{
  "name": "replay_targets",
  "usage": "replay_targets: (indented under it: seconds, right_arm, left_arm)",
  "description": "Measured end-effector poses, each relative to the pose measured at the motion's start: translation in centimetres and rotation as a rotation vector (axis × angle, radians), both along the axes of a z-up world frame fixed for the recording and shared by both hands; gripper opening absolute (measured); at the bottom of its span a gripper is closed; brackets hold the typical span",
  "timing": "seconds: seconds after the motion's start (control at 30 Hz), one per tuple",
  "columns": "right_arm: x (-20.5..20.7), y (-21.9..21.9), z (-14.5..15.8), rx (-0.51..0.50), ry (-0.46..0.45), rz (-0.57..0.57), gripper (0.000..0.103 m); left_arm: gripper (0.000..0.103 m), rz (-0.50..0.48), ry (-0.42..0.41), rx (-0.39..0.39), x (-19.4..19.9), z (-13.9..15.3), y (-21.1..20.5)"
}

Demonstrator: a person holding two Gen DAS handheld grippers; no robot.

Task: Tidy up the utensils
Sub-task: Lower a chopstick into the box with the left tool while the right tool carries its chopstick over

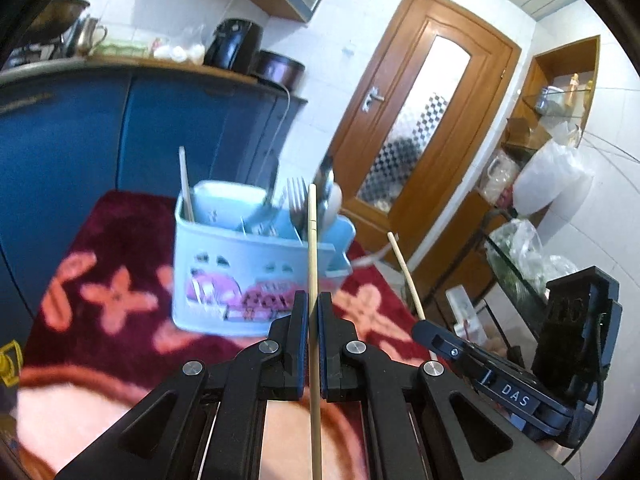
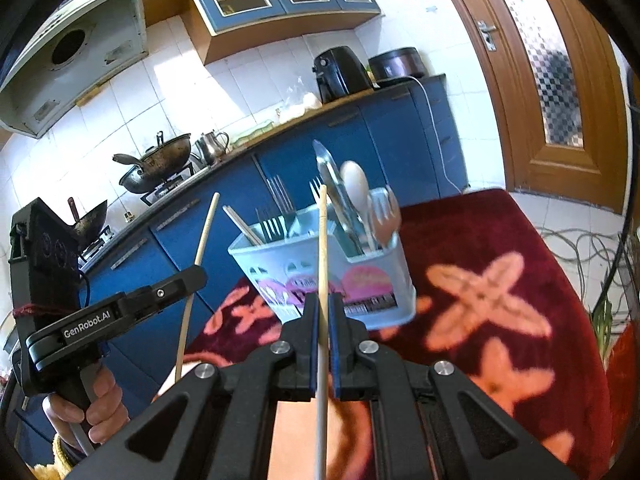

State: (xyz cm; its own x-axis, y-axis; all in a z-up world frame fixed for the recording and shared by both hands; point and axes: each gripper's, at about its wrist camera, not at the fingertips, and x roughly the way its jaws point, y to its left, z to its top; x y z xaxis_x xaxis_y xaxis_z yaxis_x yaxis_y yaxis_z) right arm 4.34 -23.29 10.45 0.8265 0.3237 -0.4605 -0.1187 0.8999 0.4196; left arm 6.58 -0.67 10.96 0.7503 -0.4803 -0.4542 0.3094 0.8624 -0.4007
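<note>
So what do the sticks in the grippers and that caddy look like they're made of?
Both chopsticks, left and right, look like bare wood or bamboo: pale tan, matte, no shine. The caddy looks like moulded plastic: light blue, smooth, thin walls with cut-out slots and a printed label.

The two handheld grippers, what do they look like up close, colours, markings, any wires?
Both are black plastic. The left gripper and right gripper have flat fingers lined with blue pads and round silver pivot bolts on the linkages. The left one's side reads "GenRobot.AI" in white; the right one's shows "DAS". Each carries a boxy black housing at the rear with a thin dark cable. Red thread wraps the left housing.
</note>
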Motion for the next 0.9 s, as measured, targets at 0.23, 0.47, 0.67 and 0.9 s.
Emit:
replay_targets:
  seconds: [0.23, 0.47, 0.67, 0.9]
  right_arm:
    - [2.3, 0.9, 1.7, 0.003, -0.056, 0.009, 0.007]
    - [4.5, 1.1, 3.2, 0.003, -0.122, 0.005, 0.006]
    - [6.7, 0.3, 3.5, 0.014, -0.162, -0.024, 0.007]
    - [9.5, -0.7, 2.9, 0.011, -0.181, -0.062, 0.007]
  left_arm:
    - [0.004, 0.065, -0.089, 0.018, 1.7, 2.4, 1.4]
    - [0.004, 0.110, -0.158, 0.011, 4.2, 4.3, 2.4]
    - [0.004, 0.169, -0.246, 0.036, 6.5, 5.3, 2.3]
    - [0.004, 0.238, -0.312, 0.050, 9.4, 5.5, 2.4]
